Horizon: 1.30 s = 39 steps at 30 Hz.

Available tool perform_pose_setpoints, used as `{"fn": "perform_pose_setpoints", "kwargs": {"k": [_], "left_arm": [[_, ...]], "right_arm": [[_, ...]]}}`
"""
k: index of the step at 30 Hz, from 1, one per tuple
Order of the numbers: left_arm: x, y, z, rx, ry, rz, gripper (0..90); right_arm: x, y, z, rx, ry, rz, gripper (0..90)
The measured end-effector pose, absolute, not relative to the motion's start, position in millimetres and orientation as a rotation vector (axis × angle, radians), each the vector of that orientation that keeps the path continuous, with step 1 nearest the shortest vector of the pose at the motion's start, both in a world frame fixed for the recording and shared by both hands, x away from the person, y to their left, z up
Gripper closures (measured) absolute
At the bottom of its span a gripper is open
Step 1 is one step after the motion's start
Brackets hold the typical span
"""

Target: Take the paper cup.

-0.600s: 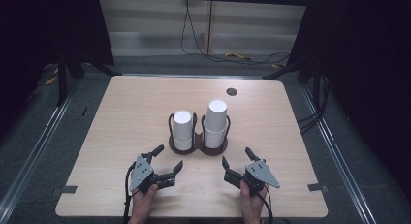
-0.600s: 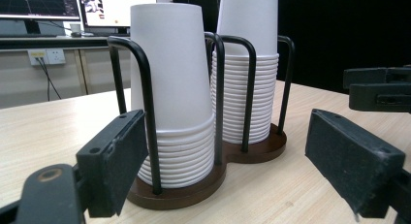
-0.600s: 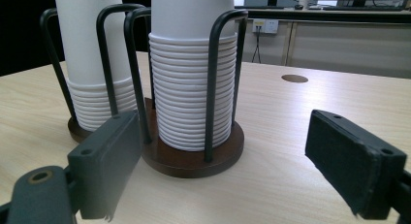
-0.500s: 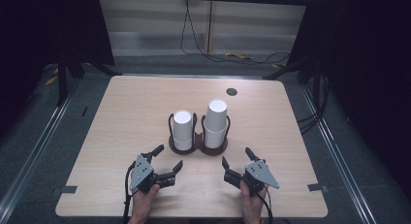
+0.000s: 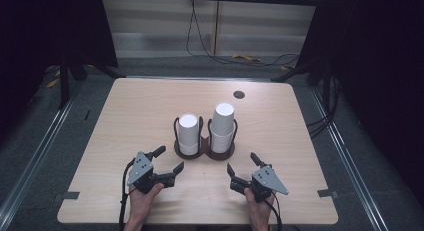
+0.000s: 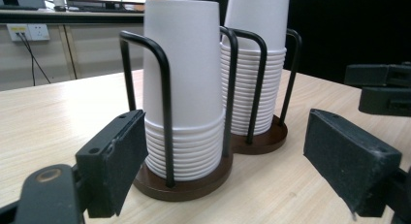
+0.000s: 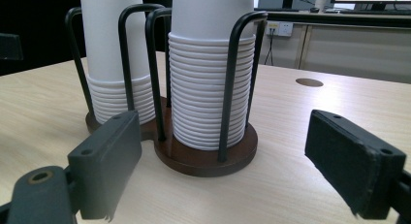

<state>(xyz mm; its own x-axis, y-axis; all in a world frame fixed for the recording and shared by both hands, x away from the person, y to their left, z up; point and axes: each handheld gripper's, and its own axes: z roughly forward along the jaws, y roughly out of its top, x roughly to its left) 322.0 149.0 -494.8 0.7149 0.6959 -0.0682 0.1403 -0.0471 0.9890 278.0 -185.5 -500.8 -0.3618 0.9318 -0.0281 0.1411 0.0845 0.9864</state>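
**Ahead of both tongs: 2 cup stacks in a wire holder**

Ahead of the left tongs (image 5: 169, 161) and right tongs (image 5: 241, 168), between their lines of aim, stands a holder (image 5: 204, 150) with 2 round brown bases joined side by side and black wire loops rising around each. Each base carries a stack of white cups, mouths down. The left stack (image 5: 188, 134) is the shorter; the right stack (image 5: 223, 127) is taller.

Both tongs are open, jaws spread wide and gripping nothing, each held in a hand (image 5: 141, 203) low over the counter (image 5: 130, 116). They sit near the holder but apart from it, the left tongs just short of the left stack, the right tongs just short of the right stack and well apart from each other.

From the left tongs' own camera, the left stack (image 6: 186, 83) fills the gap between the jaws, with the right stack (image 6: 254, 59) behind it. From the right tongs' camera, the right stack (image 7: 211, 73) stands between the jaws, the left stack (image 7: 114, 54) farther off.

Beyond the holder, a small dark hole (image 5: 239, 94) marks the counter.
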Motion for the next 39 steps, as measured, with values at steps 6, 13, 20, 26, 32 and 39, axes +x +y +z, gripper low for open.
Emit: {"fn": "perform_pose_setpoints", "kwargs": {"k": [6,13,20,26,32,39], "left_arm": [[322,148,-489,1.592,0.694,0.496,15.9],[324,149,-479,1.611,0.686,0.464,15.9],[333,150,-461,1.667,0.639,0.485,16.1],[339,151,-451,1.683,0.631,0.485,16.2],[347,152,-440,1.715,0.616,0.470,16.2],[359,156,-429,1.761,0.611,0.396,17.1]], "right_arm": [[278,-186,-501,1.078,1.639,1.365,12.9],[274,-185,-501,1.046,1.644,1.382,12.9],[275,-187,-501,1.051,1.650,1.403,13.0],[274,-187,-501,1.046,1.651,1.413,13.1],[275,-187,-501,1.058,1.654,1.414,13.1],[275,-188,-501,1.057,1.655,1.418,13.1]]}}
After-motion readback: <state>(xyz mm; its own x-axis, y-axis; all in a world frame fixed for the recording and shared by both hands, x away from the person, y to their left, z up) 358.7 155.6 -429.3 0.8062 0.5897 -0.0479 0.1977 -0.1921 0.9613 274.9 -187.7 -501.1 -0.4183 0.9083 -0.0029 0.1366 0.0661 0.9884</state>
